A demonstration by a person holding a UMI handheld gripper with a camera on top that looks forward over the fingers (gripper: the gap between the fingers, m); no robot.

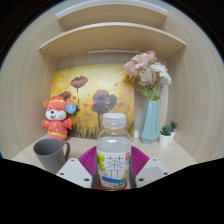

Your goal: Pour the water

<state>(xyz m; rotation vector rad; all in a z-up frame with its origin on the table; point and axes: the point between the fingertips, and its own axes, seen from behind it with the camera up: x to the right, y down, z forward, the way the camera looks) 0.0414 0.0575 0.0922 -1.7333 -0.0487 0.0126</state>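
Note:
A clear plastic bottle (114,148) with a white cap and a white-green label stands upright between my fingers. My gripper (114,162) is shut on it: the pink pads (89,158) press against both sides of the label. The bottle's base is hidden below the fingers. A dark grey mug (50,153) with its handle on the near side stands on the pale table (185,155), to the left of the bottle and slightly beyond the fingers.
A red and white plush toy (58,117) sits behind the mug. A yellow flower painting (95,95) leans on the back wall. A blue vase with pink flowers (150,115) and a small potted plant (167,132) stand on the right. Wooden shelves (112,38) run overhead.

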